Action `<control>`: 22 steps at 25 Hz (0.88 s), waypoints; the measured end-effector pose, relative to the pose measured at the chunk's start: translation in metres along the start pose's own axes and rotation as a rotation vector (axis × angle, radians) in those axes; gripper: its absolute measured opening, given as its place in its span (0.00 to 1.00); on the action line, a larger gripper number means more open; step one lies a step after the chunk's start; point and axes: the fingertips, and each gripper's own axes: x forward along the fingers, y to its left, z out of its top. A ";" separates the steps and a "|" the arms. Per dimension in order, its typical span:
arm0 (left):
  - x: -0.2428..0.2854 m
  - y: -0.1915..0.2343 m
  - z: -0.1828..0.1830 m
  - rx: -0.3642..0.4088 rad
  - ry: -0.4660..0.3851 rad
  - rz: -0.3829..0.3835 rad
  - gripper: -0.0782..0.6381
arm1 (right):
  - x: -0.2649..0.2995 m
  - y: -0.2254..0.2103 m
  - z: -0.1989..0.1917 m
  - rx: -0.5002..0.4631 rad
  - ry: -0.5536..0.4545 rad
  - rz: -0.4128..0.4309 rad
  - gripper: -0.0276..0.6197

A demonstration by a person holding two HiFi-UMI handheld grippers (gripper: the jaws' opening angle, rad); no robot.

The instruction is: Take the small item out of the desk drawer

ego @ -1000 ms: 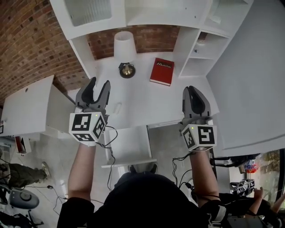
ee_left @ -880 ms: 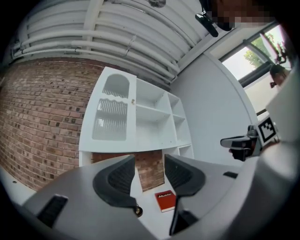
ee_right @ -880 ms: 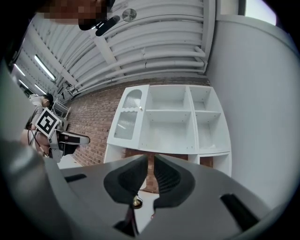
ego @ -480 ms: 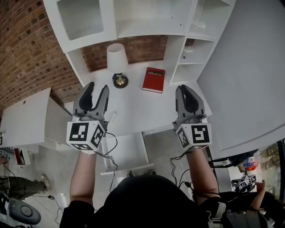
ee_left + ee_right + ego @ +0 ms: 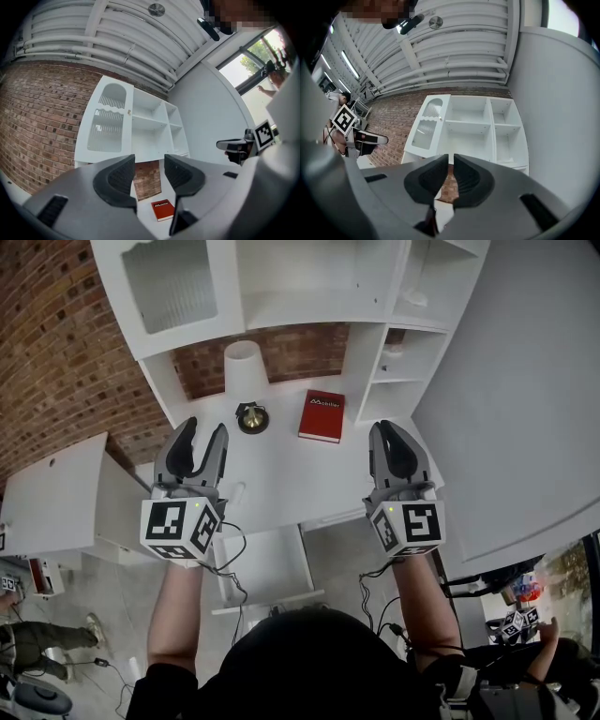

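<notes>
An open white drawer [image 5: 274, 563] juts out below the front edge of the white desk [image 5: 286, 474]; its inside looks plain white and I make out no small item in it. My left gripper [image 5: 203, 427] hovers over the desk's left part, open and empty; in its own view the left gripper [image 5: 149, 173] frames the red book [image 5: 162, 209]. My right gripper [image 5: 389, 427] hangs over the desk's right part with only a narrow slit between its jaws and nothing in it, as the right gripper view [image 5: 451, 176] also shows.
On the desk stand a white-shaded lamp [image 5: 246, 381] and the red book [image 5: 322, 415], with a small pale oblong thing [image 5: 237, 491] by the left gripper. A white hutch [image 5: 309, 296] rises behind. A white cabinet [image 5: 56, 484] stands left, a white wall [image 5: 525, 409] right.
The head view has shifted, so the desk, book and lamp sit further left. Both grippers are a little further in over the desk. The right jaws look slightly closer together.
</notes>
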 end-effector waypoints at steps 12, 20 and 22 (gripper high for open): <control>0.003 0.002 -0.004 -0.011 0.003 0.000 0.38 | 0.003 -0.004 -0.005 0.005 0.006 -0.005 0.09; 0.003 0.002 -0.007 -0.022 0.009 0.001 0.38 | 0.002 -0.008 -0.006 0.011 0.008 -0.013 0.09; 0.003 0.002 -0.007 -0.024 0.009 0.001 0.38 | 0.002 -0.009 -0.006 0.011 0.007 -0.015 0.09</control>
